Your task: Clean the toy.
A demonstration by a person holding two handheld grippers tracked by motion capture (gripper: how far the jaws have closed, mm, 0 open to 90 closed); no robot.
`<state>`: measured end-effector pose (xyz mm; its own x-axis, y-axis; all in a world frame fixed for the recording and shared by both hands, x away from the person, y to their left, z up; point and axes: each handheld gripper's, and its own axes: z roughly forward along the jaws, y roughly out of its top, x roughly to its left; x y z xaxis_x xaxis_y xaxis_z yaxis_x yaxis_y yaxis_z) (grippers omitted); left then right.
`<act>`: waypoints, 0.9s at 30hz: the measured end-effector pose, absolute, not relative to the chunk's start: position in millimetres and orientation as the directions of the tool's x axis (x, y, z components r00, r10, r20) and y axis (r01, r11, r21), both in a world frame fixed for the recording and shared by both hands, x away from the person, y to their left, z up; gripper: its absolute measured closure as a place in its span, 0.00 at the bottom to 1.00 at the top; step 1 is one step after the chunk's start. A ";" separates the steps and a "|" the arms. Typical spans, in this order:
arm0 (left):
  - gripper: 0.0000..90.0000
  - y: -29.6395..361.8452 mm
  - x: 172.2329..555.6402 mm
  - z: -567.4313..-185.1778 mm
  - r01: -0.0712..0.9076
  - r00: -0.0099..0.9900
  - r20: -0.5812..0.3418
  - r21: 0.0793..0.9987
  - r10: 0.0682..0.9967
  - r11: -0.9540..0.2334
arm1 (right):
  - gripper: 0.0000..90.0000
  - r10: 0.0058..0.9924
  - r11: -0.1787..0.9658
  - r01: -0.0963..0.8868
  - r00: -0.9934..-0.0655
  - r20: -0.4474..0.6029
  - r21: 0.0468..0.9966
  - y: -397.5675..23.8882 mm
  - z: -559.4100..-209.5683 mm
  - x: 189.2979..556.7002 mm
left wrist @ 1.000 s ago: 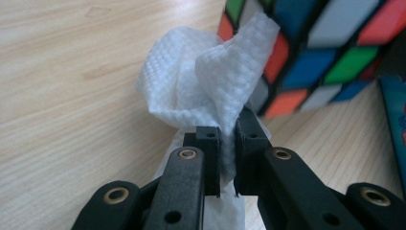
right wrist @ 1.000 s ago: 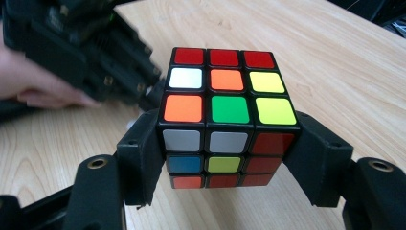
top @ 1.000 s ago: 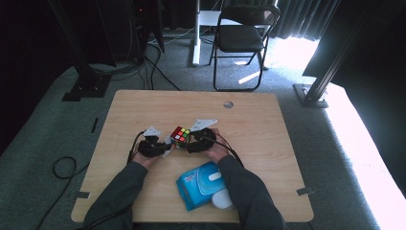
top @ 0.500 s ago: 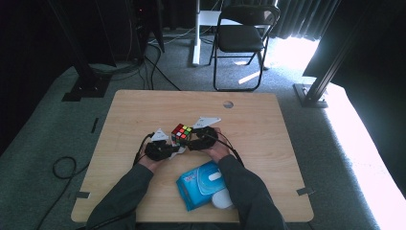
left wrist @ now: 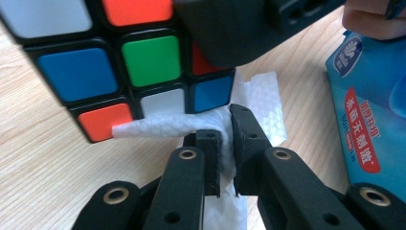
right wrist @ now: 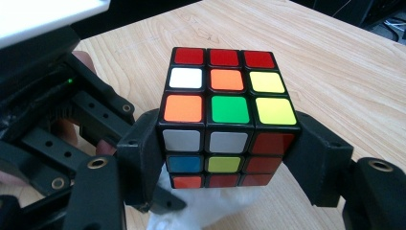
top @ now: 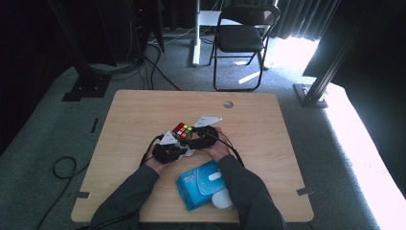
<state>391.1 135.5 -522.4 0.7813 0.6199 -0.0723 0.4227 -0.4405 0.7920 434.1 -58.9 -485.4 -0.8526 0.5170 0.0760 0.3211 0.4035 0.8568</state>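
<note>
Pale wooden table point(top: 143, 115) on grey carpet, a black folding chair point(top: 239, 38) beyond its far edge and a blue pack of wet wipes point(top: 203, 184) near your side. At mid-table your right gripper point(right wrist: 225, 143) held the Rubik's cube point(right wrist: 222, 115) clear of the surface, its two jaws pressed flat against opposite side faces. Your left gripper point(left wrist: 225, 139) had its jaws nearly closed, pinching a crumpled white wipe point(left wrist: 191, 127), the free end of which lay against the lower stickers of the cube's near face. In the high view both grippers met around the cube point(top: 183, 130), just beyond the wipe pack. The step in hand appeared to be wiping the cube's faces. The next move would call for you to draw the wipe across that face with light pressure while the right grip stayed firm, then to turn the cube so that an unwiped face met the cloth.
</note>
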 end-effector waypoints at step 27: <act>0.93 128.0 391.6 -524.9 0.415 0.790 -0.036 0.766 0.612 -0.491 | 0.38 0.552 0.354 0.325 -0.829 0.085 0.877 -54.7 -459.1 442.1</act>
